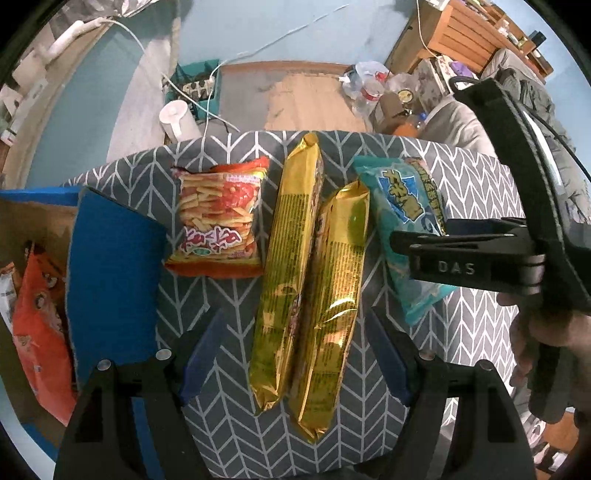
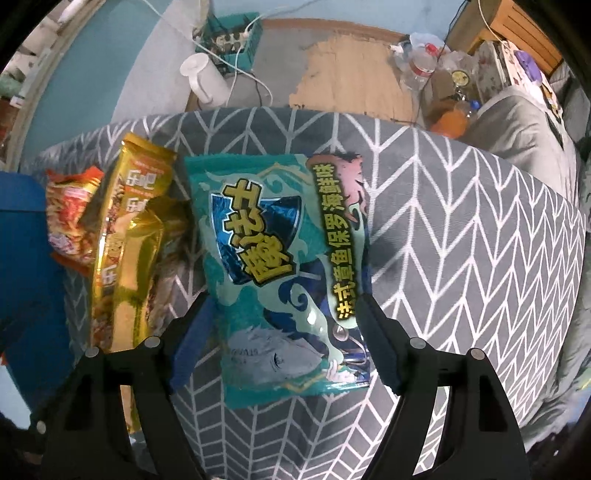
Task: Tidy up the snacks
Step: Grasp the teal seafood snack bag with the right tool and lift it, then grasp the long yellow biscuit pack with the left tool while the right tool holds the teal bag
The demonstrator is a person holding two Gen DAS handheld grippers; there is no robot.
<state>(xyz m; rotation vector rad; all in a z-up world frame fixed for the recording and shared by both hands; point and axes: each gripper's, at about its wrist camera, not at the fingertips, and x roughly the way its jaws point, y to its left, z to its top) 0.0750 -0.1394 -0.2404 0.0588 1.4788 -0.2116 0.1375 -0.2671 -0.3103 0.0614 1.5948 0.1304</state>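
Two long gold snack packs (image 1: 291, 266) (image 1: 332, 310) lie side by side on the grey chevron cloth (image 1: 229, 435). My left gripper (image 1: 295, 362) is open, its blue pads either side of their near ends. A red fries bag (image 1: 219, 221) lies to their left, a teal snack bag (image 1: 402, 229) to their right. In the right wrist view my right gripper (image 2: 284, 339) is open around the teal bag (image 2: 280, 266), pads beside its lower edges. The gold packs (image 2: 125, 240) and red bag (image 2: 72, 218) lie to its left. The right gripper (image 1: 461, 254) also shows in the left wrist view.
A blue-edged cardboard box (image 1: 110, 266) at the left holds an orange snack bag (image 1: 40, 332). Beyond the table edge the floor carries a white roll (image 1: 177, 118), a teal crate (image 1: 199, 88), cables, bottles (image 2: 421, 66) and a wooden shelf (image 1: 469, 33).
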